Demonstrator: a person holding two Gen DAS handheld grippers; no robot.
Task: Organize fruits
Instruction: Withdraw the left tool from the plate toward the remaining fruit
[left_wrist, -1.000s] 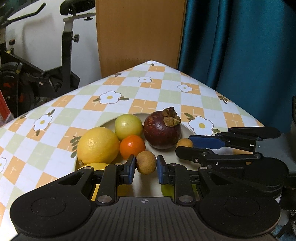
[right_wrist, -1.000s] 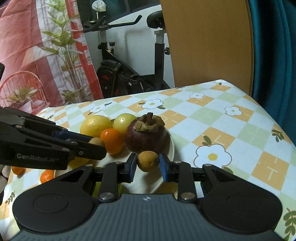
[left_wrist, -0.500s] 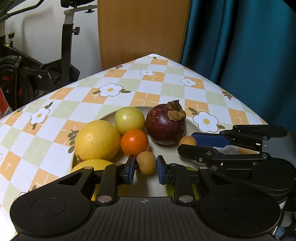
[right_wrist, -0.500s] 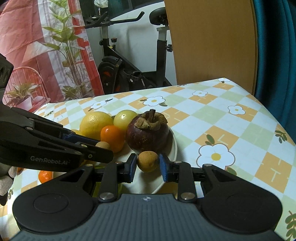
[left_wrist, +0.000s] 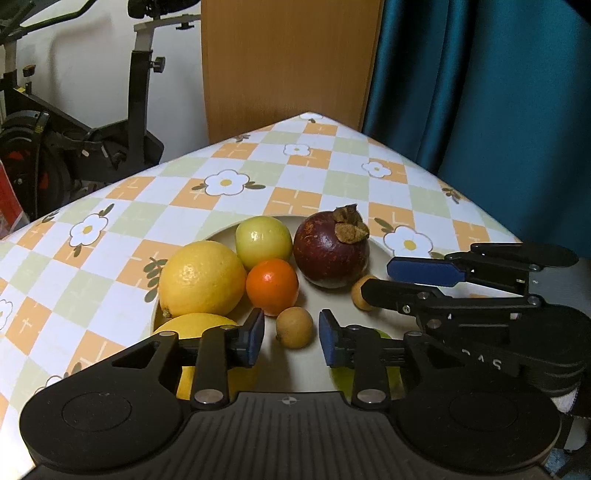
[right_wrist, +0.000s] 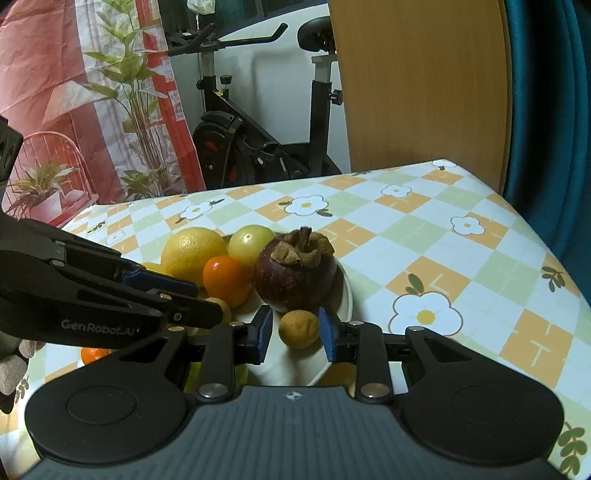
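Since the earlier frame my left gripper (left_wrist: 291, 341) jaws have parted, freeing a longan (left_wrist: 294, 327) onto the plate (left_wrist: 314, 363); right gripper (right_wrist: 295, 334) jaws likewise open around another longan (right_wrist: 298, 329). Either may roll.

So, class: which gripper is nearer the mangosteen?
Right. The right gripper sits just before the mangosteen, straddling a longan; the left gripper is further off, by the orange.
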